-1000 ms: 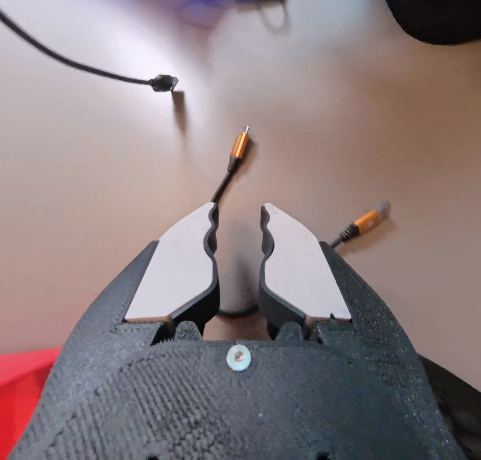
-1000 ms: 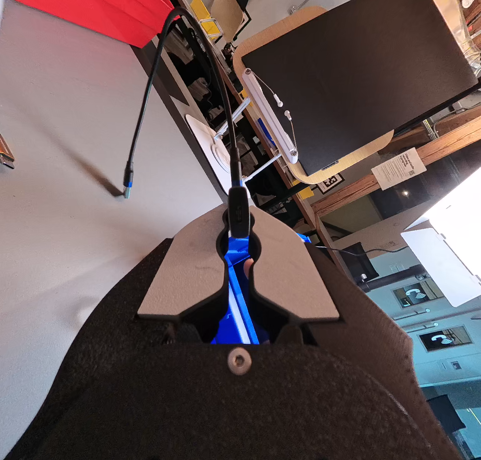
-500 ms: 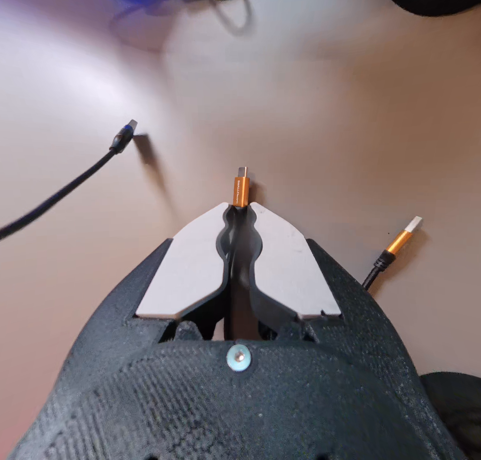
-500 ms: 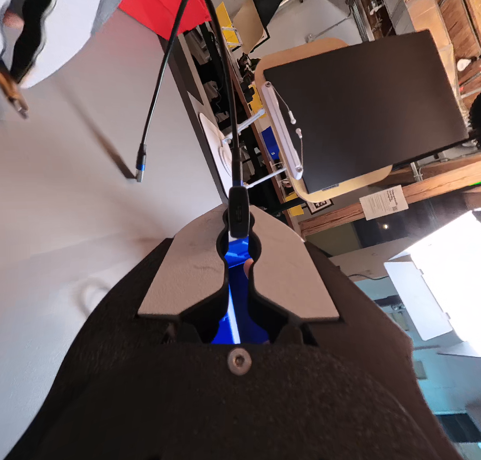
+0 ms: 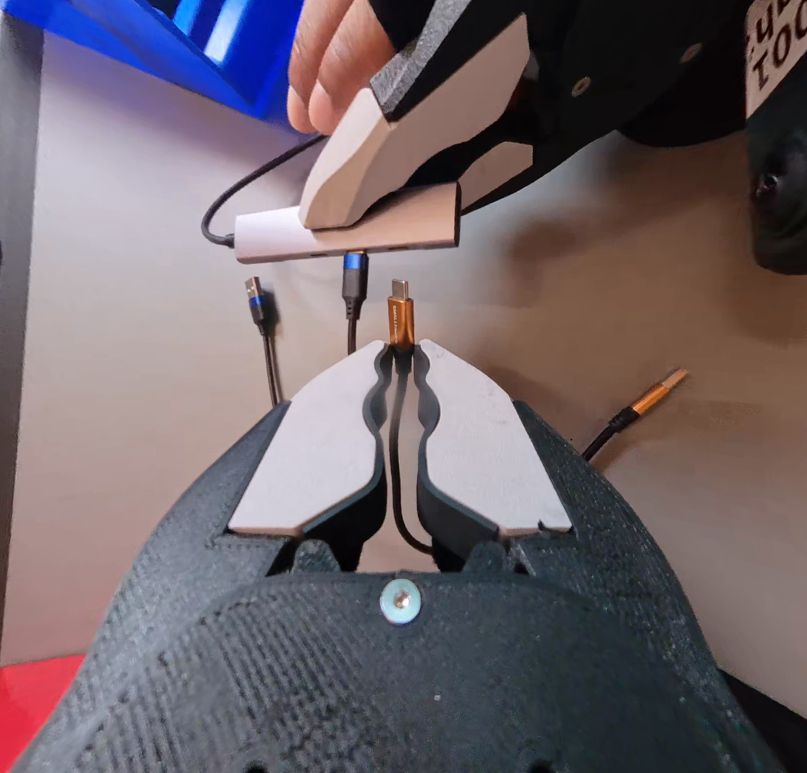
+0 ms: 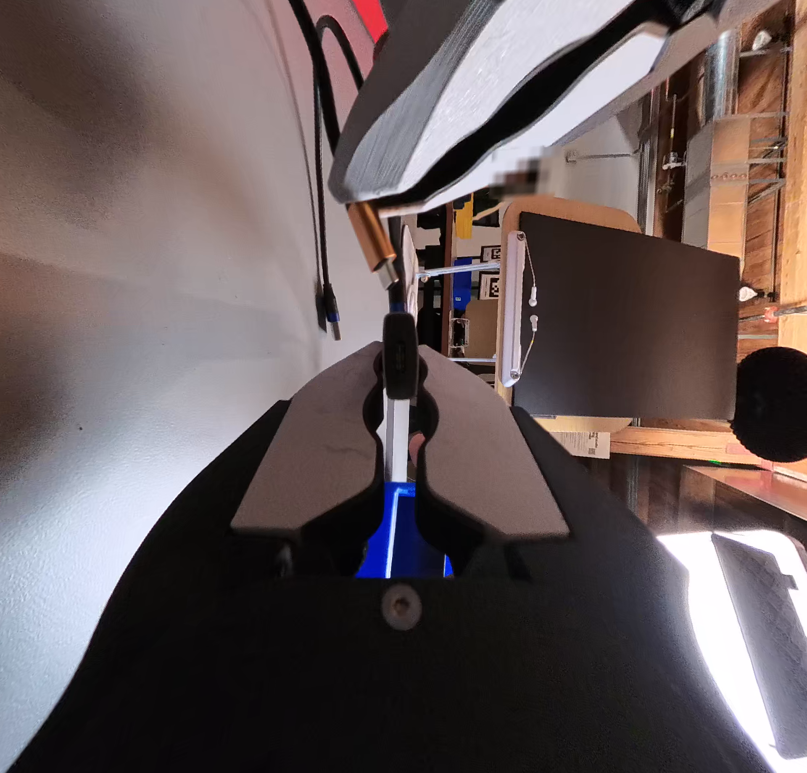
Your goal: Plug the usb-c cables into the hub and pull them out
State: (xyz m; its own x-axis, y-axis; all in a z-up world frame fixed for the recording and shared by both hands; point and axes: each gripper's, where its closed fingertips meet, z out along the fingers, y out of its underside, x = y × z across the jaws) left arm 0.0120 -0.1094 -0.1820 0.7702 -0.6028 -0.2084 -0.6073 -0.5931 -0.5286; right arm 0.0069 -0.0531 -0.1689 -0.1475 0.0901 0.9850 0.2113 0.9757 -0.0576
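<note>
My left gripper (image 5: 401, 346) is shut on the orange USB-C plug (image 5: 401, 321), whose cable runs back between the fingers. The plug tip points at the side of the silver hub (image 5: 270, 234) and stands a short gap from it. My right gripper (image 5: 323, 223) is shut on the hub and holds it just above the grey table (image 5: 131, 380). A dark plug with a blue ring (image 5: 354, 282) sits in a hub port left of the orange plug. In the right wrist view my right gripper (image 6: 399, 352) clamps the hub (image 6: 396, 439) edge-on, and the orange plug (image 6: 374, 243) hangs close above it.
A blue-ringed USB-A plug (image 5: 257, 302) lies on the table to the left. An orange USB-A plug (image 5: 655, 396) lies to the right. A blue bin (image 5: 153, 22) stands at the back left, and a red object (image 5: 30, 699) is at the near left. A hand (image 5: 332, 53) grips the right gripper. There is about 6 centimeters between the tips of the two grippers.
My left gripper shut on the orange USB-C plug and carried it forward. The right gripper brought the hub close in front of it, with the blue-ringed cable still plugged in.
</note>
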